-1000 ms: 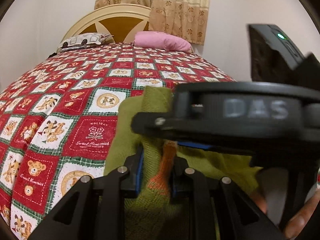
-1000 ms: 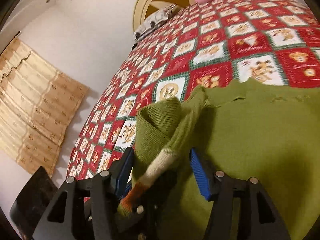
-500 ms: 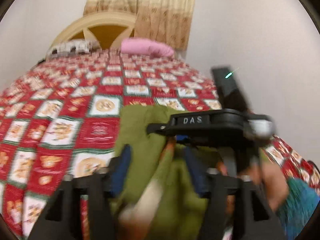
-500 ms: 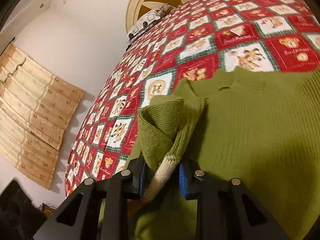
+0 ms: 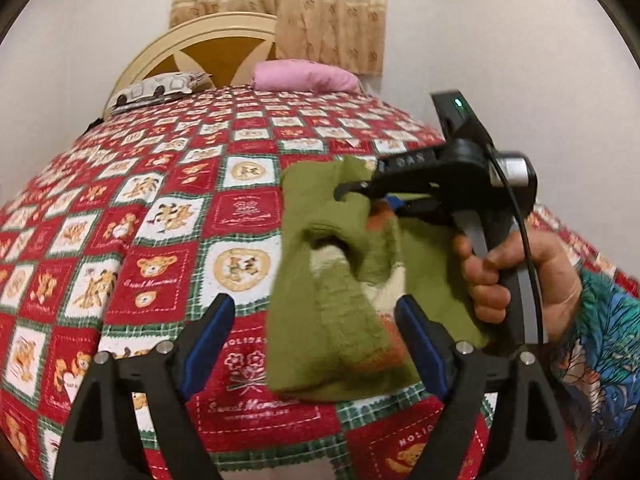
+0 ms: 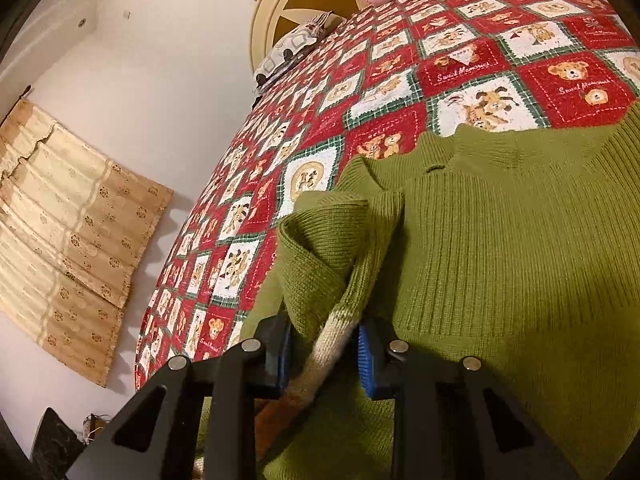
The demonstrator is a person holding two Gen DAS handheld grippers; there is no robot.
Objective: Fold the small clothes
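the sweater point(image 5: 332, 300) lies near the right edge of the bedspread point(image 5: 168, 216), its body spread flat with the collar to the far side and one sleeve point(image 6: 332, 264) doubled over it; the left gripper point(image 5: 316, 344) has just been opening and its jaws stand wide, the folded sleeve lying between them but touched by neither pad; the right gripper point(image 6: 324, 352) has just been closing and is clenched on the sleeve at its cream band, held by the person's hand point(image 5: 516, 280); risks, as i judge them: with only one grip left the loose layers could slide apart and undo the fold; a pull by the right gripper could drag the body askew or bunch the knit; the near hem hangs close to the bed's edge, so a tug that way might tip the sweater off; the wide left jaws could snag the cuff when moving
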